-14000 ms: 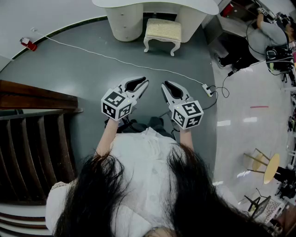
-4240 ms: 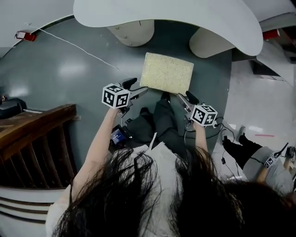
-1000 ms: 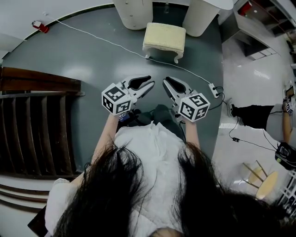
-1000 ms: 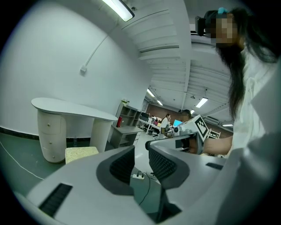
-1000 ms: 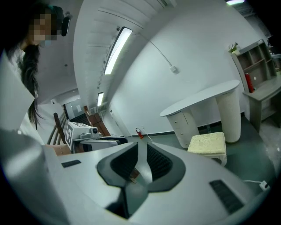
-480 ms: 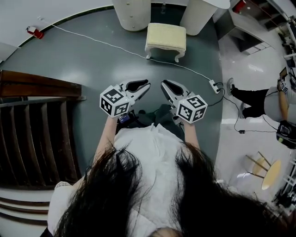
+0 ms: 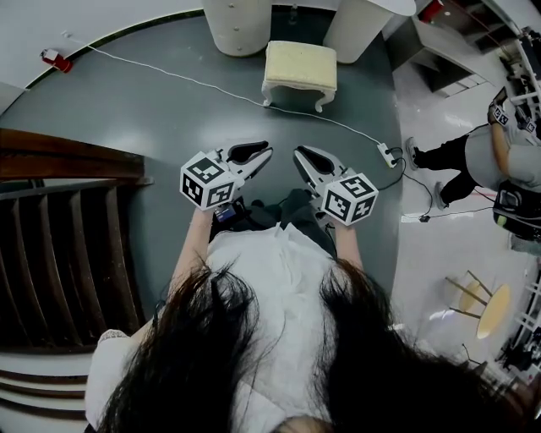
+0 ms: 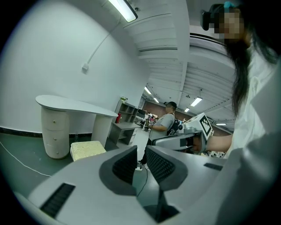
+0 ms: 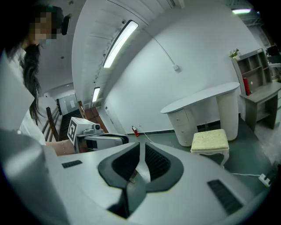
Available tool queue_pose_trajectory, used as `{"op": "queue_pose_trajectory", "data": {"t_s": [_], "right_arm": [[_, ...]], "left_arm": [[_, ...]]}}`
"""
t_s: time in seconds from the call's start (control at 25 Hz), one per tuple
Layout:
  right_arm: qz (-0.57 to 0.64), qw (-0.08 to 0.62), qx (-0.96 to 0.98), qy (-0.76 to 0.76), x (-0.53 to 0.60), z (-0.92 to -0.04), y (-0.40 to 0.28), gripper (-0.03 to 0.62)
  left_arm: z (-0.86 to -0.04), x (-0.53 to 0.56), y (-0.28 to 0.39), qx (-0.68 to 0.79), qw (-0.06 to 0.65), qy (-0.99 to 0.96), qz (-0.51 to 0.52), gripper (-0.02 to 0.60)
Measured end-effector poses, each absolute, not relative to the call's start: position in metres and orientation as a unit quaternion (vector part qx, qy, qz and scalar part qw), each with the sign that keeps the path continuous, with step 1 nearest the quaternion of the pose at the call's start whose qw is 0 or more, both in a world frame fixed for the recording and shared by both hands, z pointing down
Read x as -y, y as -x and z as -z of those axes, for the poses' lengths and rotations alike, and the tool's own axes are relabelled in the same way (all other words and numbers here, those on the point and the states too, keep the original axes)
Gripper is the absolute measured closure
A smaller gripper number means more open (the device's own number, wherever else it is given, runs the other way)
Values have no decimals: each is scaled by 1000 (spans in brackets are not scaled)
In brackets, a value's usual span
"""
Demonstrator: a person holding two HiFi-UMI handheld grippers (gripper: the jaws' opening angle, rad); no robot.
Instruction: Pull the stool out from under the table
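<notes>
The cream cushioned stool (image 7: 299, 66) stands on the grey floor, just in front of the white table's two pedestals (image 7: 237, 21), out from under its top. My left gripper (image 7: 260, 153) and right gripper (image 7: 300, 156) hover side by side near my body, well short of the stool. Both are shut with nothing between the jaws. In the left gripper view the stool (image 8: 88, 150) sits beside the table (image 8: 74, 107), beyond the left gripper (image 8: 141, 154). The right gripper view shows the stool (image 9: 210, 140) before the table (image 9: 206, 99), past the right gripper (image 9: 142, 149).
A white cable (image 7: 211, 84) crosses the floor in front of the stool to a power strip (image 7: 385, 155). A dark wooden railing (image 7: 68, 220) runs along my left. Another person (image 7: 499, 152) stands at the right, near a small round yellow table (image 7: 494, 309).
Since about four seconds ago I have backed away from the stool, leaving it by the table. Over the last second both jaws closed slightly and a person came into view at the right.
</notes>
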State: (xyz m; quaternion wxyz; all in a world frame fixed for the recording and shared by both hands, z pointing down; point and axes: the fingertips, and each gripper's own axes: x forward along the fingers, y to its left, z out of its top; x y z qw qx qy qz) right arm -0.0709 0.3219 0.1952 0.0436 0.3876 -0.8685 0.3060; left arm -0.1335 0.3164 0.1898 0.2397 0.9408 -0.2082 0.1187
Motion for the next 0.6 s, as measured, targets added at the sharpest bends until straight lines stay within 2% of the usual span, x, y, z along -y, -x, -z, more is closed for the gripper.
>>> {"op": "queue_pose_trajectory", "data": {"t_s": [0.6], "right_arm": [[-315, 46, 864, -391, -316, -202, 68, 539]], "left_arm": [[-195, -305, 143, 224, 253, -934, -116, 506]]}}
